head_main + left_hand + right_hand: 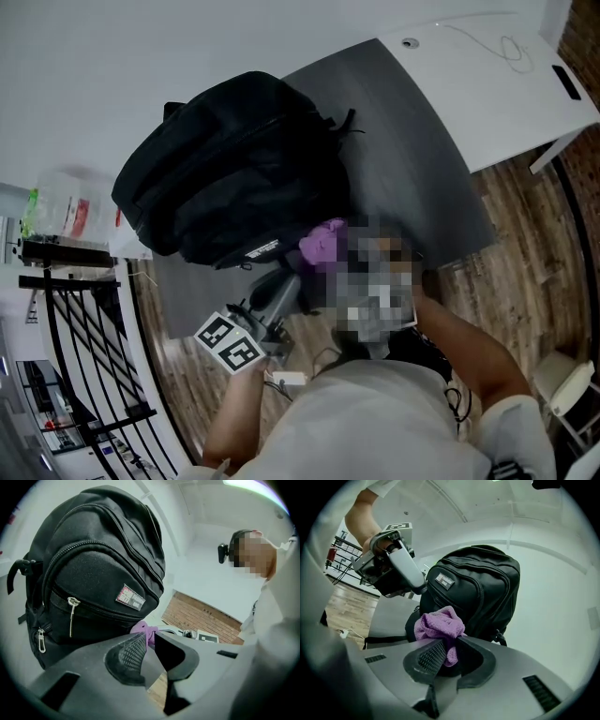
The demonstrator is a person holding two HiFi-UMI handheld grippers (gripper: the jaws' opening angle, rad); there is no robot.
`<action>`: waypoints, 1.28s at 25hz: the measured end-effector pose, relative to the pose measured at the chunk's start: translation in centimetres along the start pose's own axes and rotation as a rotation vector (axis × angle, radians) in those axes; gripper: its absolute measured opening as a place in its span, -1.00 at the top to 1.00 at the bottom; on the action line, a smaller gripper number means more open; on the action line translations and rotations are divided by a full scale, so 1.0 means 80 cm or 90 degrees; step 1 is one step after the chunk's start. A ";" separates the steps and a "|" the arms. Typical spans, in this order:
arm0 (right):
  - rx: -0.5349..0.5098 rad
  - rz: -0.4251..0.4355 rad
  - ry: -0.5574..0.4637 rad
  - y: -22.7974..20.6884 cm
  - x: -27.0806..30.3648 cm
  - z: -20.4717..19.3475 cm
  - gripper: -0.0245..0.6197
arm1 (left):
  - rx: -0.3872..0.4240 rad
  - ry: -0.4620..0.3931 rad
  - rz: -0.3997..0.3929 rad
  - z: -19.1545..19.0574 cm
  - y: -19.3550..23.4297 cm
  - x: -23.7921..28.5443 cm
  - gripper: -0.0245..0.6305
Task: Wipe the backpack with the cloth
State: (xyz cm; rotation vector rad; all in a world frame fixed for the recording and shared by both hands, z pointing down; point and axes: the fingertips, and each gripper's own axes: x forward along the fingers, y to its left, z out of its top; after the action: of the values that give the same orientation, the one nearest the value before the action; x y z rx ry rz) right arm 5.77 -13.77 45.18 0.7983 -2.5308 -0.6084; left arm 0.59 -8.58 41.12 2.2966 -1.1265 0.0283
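The right gripper has its ribbed pads clamped on a bunched, fuzzy purple cloth, held just beside the lower edge of the black backpack. The backpack is rounded and bulging, of woven nylon, with metal zip pulls and a small stitched label, and it stands on a matte dark grey tabletop. The left gripper has its jaws drawn together on nothing.

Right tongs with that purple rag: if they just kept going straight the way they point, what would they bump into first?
Probably the black backpack. The right tongs are shut on the purple cloth, which leads, so the cloth would touch its lower front first.
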 end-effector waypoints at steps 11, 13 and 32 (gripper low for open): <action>-0.019 -0.020 0.010 -0.020 0.029 -0.013 0.73 | -0.003 0.002 0.014 -0.005 -0.004 0.002 0.78; -0.018 -0.022 0.015 -0.022 0.035 -0.017 0.73 | -0.004 0.001 0.021 -0.006 -0.003 -0.001 0.78; 0.056 -0.135 0.177 -0.078 0.030 -0.124 0.73 | -0.008 -0.007 0.082 -0.021 0.033 -0.037 0.78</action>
State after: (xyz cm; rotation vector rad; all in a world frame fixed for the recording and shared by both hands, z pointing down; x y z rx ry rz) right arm 11.68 -22.65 50.69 1.1104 -2.2492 -0.4193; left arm -2.81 -6.86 43.04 2.2127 -1.2746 0.0584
